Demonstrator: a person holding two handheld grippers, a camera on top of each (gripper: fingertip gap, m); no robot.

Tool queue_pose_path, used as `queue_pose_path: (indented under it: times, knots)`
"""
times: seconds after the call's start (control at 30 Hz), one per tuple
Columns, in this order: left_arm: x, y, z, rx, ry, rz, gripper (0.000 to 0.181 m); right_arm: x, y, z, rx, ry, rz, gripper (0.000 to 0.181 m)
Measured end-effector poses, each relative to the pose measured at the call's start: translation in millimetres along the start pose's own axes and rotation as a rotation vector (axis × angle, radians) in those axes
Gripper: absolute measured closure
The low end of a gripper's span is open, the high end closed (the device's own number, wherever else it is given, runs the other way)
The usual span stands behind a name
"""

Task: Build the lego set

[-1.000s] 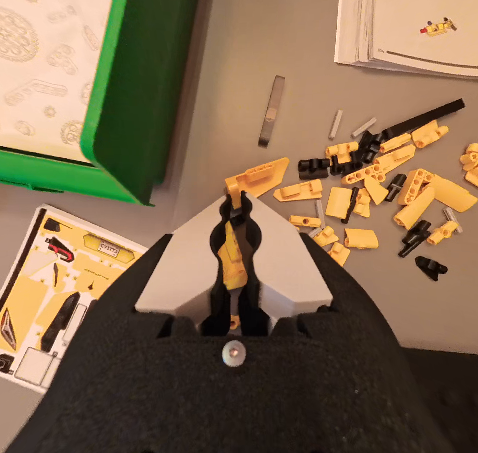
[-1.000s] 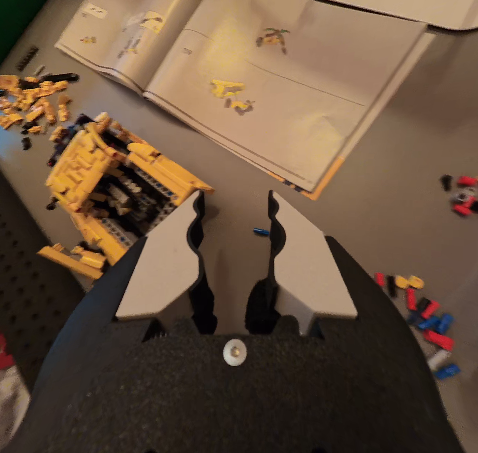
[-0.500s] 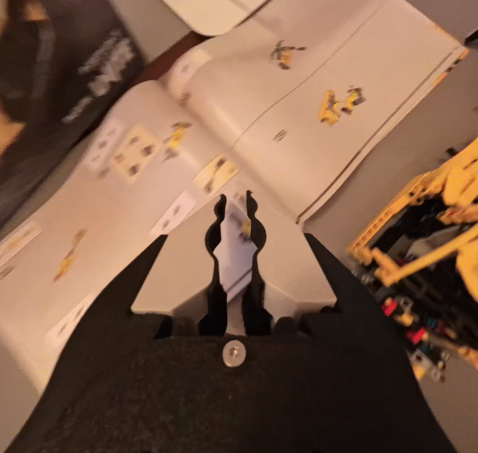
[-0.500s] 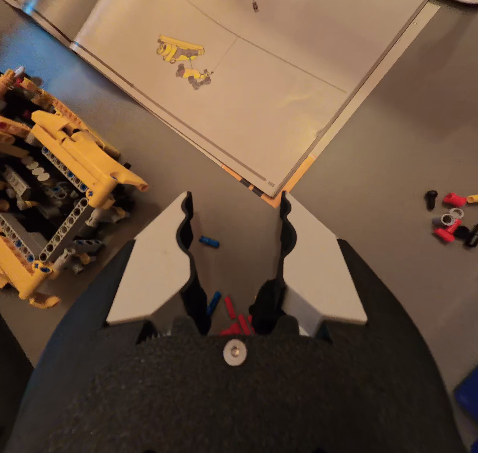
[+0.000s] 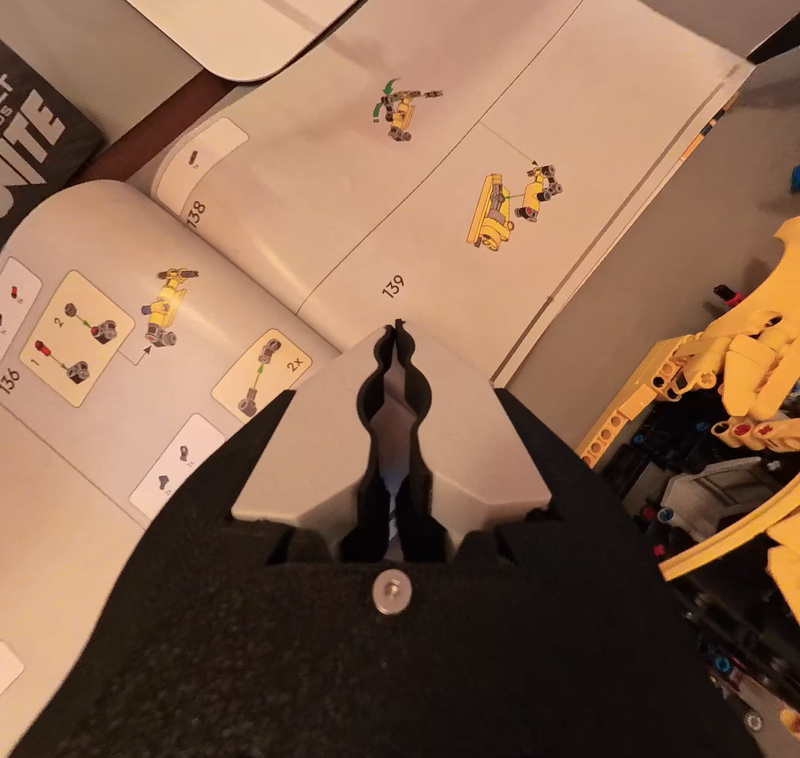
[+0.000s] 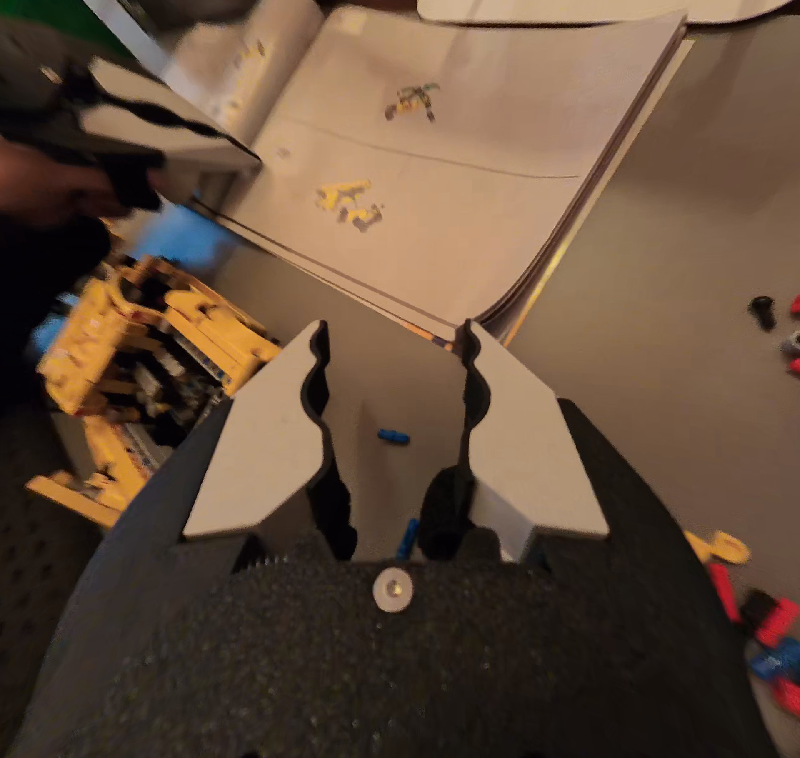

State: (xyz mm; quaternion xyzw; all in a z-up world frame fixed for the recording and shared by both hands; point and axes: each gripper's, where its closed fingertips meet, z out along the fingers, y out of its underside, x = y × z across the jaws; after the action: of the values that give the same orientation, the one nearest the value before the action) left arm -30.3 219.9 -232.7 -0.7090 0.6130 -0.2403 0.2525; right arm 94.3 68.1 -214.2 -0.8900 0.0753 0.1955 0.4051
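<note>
Jaws of the left gripper (image 5: 395, 329) are held together at their tips with nothing seen between them, poised over the open manual (image 5: 389, 200), whose lower right-hand diagram lies just beyond the tips and a little to their right. Jaws of the right gripper (image 6: 391, 339) are held wide apart and empty above the grey table (image 6: 649, 217); a blue pin (image 6: 393, 436) lies on the table between them, nearer the palm than the tips, and a second blue pin (image 6: 408, 538) shows deep at their root. The yellow model (image 6: 143, 347) sits to the left of the right jaws, and the same model is seen to the right of the left jaws. Loose red and blue parts (image 6: 775, 633) are scattered to the right of the right jaws. The step in hand is judged to be a check of the manual before a pin is fetched. For a clean pick, the right gripper is best drawn back until the tips flank the pin, lowered squarely, and closed across the pin's short axis, so that one end is left free for insertion.
</note>
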Motion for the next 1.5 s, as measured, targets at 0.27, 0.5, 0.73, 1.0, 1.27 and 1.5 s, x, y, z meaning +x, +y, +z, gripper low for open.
queue_pose_path:
  times: [0.27, 0.5, 0.73, 1.0, 1.27, 1.5]
  knots:
    - [2, 1, 0, 0.005, 0.012, -0.016, 0.181, 21, 9, 4, -0.066, 0.071, 0.167, 0.138]
    - [3, 1, 0, 0.005, 0.026, -0.033, 0.18, 43, 5, 9, -0.118, 0.204, 0.235, 0.154]
    - [3, 2, 0, 0.009, 0.024, -0.039, 0.181, 42, 5, 13, -0.183, 0.296, 0.142, 0.149]
    - [16, 12, 3, -0.05, 0.088, -0.038, 0.181, 6, -32, 5, 0.092, -0.002, 0.257, 0.163]
    - [23, 8, 8, -0.047, 0.087, -0.027, 0.181, 17, 2, 21, -0.078, 0.059, 0.284, 0.157]
    - [44, 5, 11, -0.048, 0.168, -0.025, 0.181, 22, -20, 13, -0.023, 0.168, 0.166, 0.181]
